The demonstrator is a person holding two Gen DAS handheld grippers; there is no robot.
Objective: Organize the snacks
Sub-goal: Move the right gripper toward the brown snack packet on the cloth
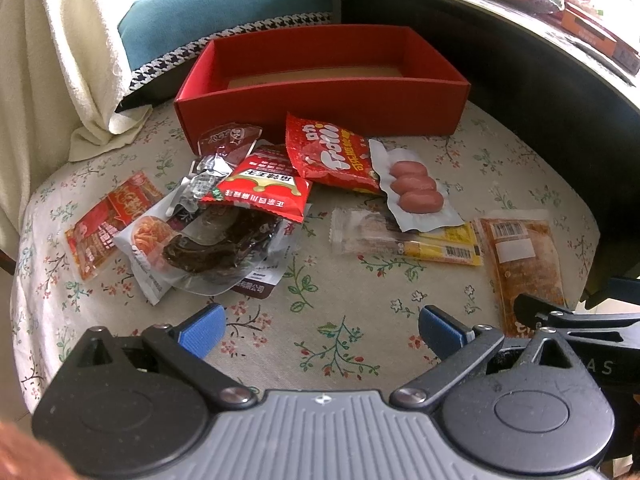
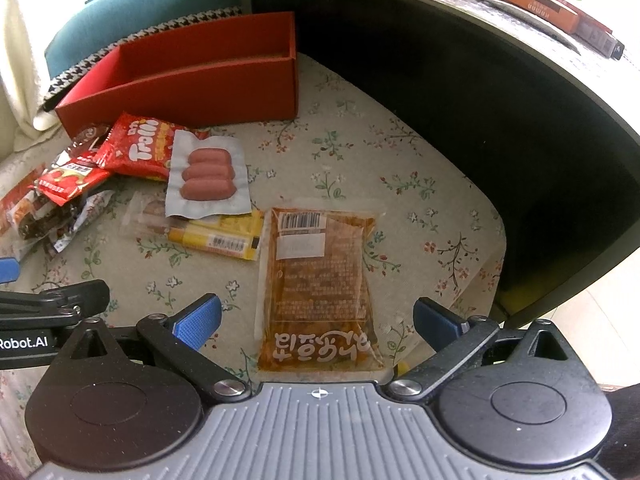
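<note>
An empty red box (image 1: 320,92) (image 2: 180,80) stands at the back of a floral cushion. In front of it lie several snack packs: a red Trolli bag (image 1: 332,156) (image 2: 140,148), a clear pack of three sausages (image 1: 416,190) (image 2: 208,178), yellow sticks (image 1: 444,246) (image 2: 218,236), a dark meat pack (image 1: 224,248) and red packets (image 1: 260,192). An orange spicy pack (image 2: 320,276) (image 1: 520,256) lies between the fingers of my right gripper (image 2: 316,320), which is open just above it. My left gripper (image 1: 320,328) is open over bare cloth.
A dark curved table (image 2: 500,80) rises along the right, with boxes (image 2: 552,8) on top. A teal pillow (image 1: 224,12) and a cream towel (image 1: 68,60) sit behind and left of the box. The cushion's edge (image 2: 492,264) drops off at the right.
</note>
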